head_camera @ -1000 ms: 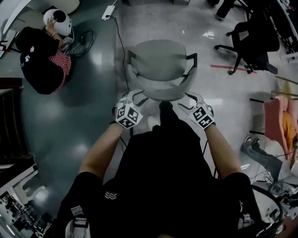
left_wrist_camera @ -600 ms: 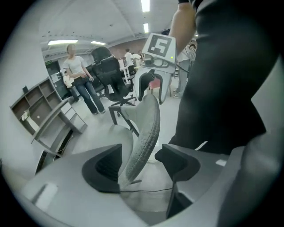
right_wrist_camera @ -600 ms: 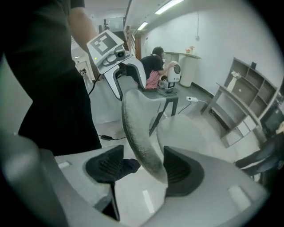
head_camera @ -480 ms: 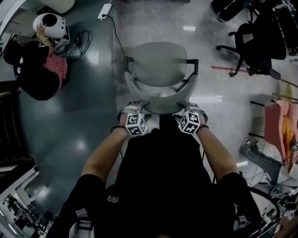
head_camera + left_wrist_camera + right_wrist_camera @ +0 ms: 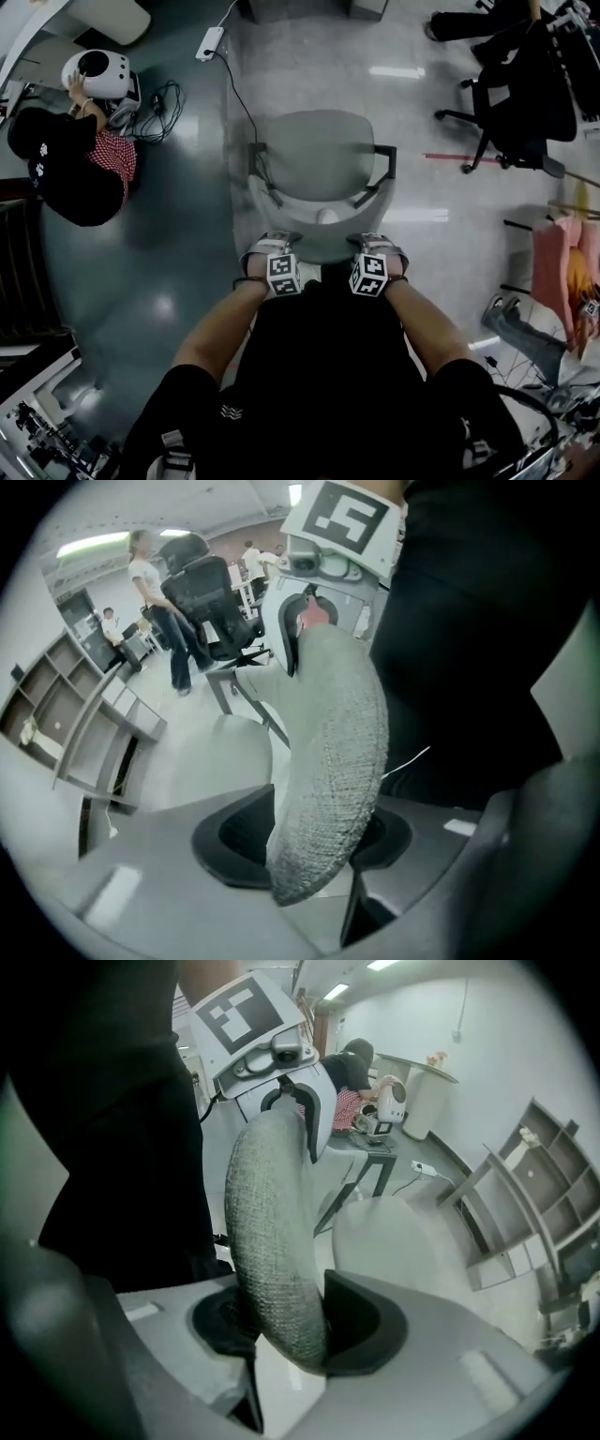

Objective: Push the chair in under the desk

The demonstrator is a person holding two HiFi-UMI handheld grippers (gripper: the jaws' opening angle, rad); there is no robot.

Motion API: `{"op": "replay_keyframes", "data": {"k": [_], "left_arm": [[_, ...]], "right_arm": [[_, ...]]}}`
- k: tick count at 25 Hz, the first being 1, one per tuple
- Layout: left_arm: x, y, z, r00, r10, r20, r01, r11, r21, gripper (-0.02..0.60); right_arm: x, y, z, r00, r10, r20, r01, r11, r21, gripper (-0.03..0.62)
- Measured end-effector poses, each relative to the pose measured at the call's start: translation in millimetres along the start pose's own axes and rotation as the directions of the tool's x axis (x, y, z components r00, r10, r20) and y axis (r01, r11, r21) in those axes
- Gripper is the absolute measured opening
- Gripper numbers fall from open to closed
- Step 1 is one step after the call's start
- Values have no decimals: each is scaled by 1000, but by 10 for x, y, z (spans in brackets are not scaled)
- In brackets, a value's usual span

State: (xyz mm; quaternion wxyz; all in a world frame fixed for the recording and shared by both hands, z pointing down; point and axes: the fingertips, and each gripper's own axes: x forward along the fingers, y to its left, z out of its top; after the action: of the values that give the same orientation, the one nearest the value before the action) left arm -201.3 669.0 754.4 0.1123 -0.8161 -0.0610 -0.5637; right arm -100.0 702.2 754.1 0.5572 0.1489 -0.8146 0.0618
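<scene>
Both grippers have come closer together along the chair's top edge than a second ago; the marker cubes now sit side by side at the person's waist.

Item: chair, grey, with armrests. It stands on the bare floor directly ahead of the person, seat facing away.
Item: backrest, fabric-covered. Its upper rim is the part under hand.
Item: left gripper. Its jaws are closing on the backrest rim, which lies between the pads with fabric meeting both.
Item: right gripper. Its jaws are closing likewise, and the rim is pinched between the pads.
Item: black office chair, well off to the right and not involved.
Item: seated person, far left and clear of the path.
Item: desk. It cannot be picked out with certainty beyond the chair.

Step in hand: securing a two-point hold on the backrest; the push seems not yet begun.
Next move calls for: firm, even grips, then a level forward shove with both arms together so the chair tracks straight without swivelling.
</scene>
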Motion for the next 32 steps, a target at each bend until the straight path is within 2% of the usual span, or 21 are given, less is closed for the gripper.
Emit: {"op": "replay_keyframes", "data": {"k": [3, 14, 18, 23, 32], "left_arm": [[4, 26, -3, 999, -49, -15, 49, 998, -46, 189], [-74, 499, 59, 999, -48, -13, 47, 998, -47, 189], [9, 635, 40, 997, -72, -27, 70, 995, -71, 192], [2, 938, 73, 995, -94, -46, 89, 991, -98, 195], [20, 1558, 151, 995, -89, -38, 84, 989, -123, 201]], "right_arm": [[-2, -18, 6, 1000, 28, 11, -28, 1000, 1, 161], [-133, -462, 81, 998, 32, 59, -31, 999, -12, 155], [-101, -612, 67, 996, 52, 69, -51, 999, -15, 155], [-75, -919, 59, 996, 57, 71, -56, 998, -18, 153], [-119, -1541, 59, 995, 55, 87, -53, 998, -26, 152]]}}
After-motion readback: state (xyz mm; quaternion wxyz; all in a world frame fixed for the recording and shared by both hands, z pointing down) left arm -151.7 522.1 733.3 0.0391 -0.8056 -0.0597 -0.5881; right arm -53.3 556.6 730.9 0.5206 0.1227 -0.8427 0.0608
